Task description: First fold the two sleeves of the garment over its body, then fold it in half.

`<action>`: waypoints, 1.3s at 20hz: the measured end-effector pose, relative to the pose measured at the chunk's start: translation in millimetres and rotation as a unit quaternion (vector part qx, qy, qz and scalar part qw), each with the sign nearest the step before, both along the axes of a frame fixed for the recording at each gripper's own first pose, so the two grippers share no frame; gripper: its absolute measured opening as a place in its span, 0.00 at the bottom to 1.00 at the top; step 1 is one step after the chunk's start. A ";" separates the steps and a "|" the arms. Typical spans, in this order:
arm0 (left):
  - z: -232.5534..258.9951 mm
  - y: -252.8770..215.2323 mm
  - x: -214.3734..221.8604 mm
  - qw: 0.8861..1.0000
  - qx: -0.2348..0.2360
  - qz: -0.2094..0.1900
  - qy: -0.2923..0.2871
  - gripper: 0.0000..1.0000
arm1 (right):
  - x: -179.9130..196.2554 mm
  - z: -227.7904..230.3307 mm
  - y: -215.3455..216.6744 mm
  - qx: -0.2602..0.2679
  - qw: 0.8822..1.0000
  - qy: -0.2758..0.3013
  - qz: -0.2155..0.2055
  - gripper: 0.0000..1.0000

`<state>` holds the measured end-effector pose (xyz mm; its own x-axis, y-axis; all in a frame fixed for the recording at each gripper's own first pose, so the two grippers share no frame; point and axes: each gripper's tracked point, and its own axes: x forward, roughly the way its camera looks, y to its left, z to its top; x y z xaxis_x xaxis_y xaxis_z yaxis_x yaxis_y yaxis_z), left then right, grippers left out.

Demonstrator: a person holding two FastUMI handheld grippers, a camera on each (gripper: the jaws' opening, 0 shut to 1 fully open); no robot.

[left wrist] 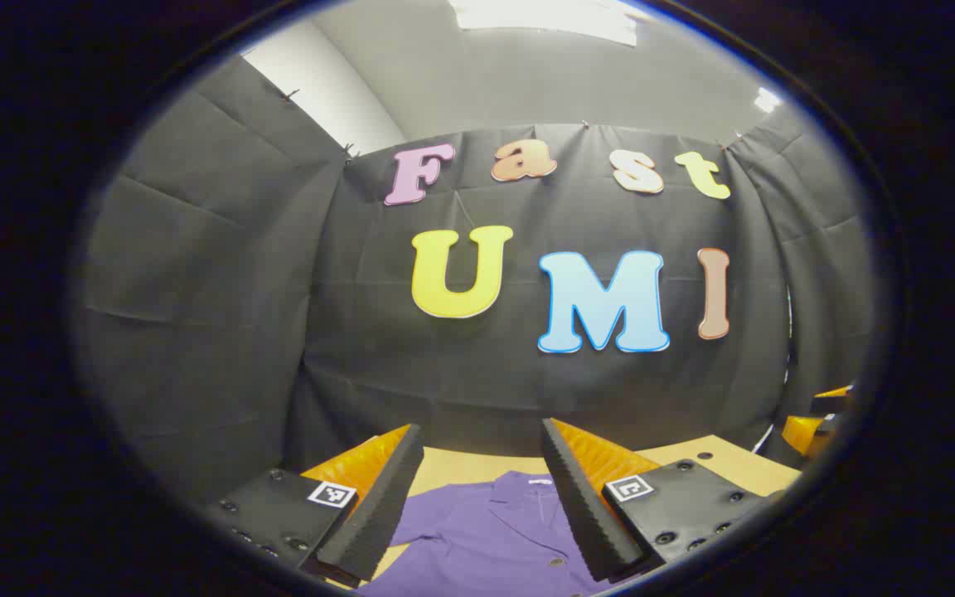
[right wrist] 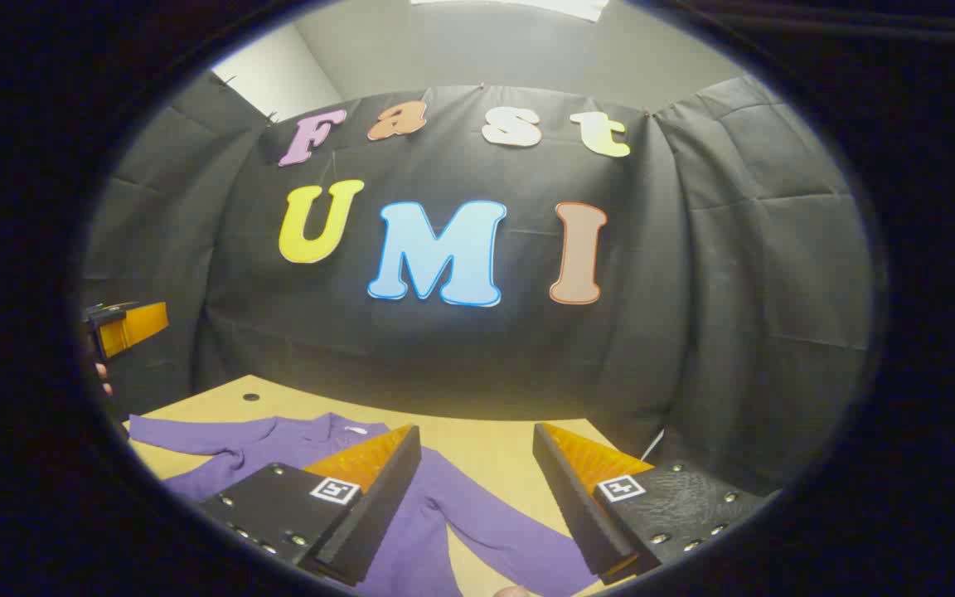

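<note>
**A:** Right gripper view: where does the shirt (right wrist: 444, 514) lie?

**B:** A purple long-sleeved shirt lies flat on a tan table (right wrist: 494, 452), collar toward the back wall. One sleeve (right wrist: 196, 435) stretches out to the left near the table's far edge. The other sleeve (right wrist: 519, 539) runs down and to the right, spread away from the body. Neither sleeve is folded over the body.

**A:** And the right gripper (right wrist: 477, 497)?

**B:** It hovers above the shirt with its jaws spread wide and nothing between them. The table and the right sleeve show through the gap.

**A:** What about the left gripper (left wrist: 482, 497)?

**B:** In the left gripper view its jaws are also wide apart and empty. Between them show the shirt's collar (left wrist: 527, 485) and buttoned front. It is held above the cloth, not touching it.

**A:** Do the grippers see each other?

**B:** Yes. The left gripper also shows at the far left edge of the right gripper view, raised well above the table, with part of a hand (right wrist: 103, 377) just below it.

**A:** What surrounds the table?

**B:** Black cloth walls (right wrist: 734, 249) on three sides.
</note>
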<state>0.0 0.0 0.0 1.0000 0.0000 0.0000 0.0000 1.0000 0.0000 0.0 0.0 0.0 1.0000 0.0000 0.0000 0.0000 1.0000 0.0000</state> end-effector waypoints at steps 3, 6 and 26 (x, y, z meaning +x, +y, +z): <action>-3.9 6.1 4.3 1.000 0.003 0.000 0.012 0.96 | 0.0 0.0 0.0 0.000 1.000 0.000 0.000 0.89; -4.2 10.1 9.2 1.000 0.007 -0.003 0.021 0.96 | -9.0 -8.0 -4.0 -0.007 0.999 0.038 -0.006 0.89; -10.6 23.5 16.3 0.999 -0.013 0.005 0.042 0.95 | 0.4 -115.2 -60.0 0.005 0.981 0.169 -0.092 0.89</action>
<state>16.3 23.5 -10.6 0.9964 0.0082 -0.0846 -0.0104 0.9996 -0.0259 0.4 -60.0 -115.2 0.9259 -0.1795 -0.3325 0.1826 0.9829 -0.0222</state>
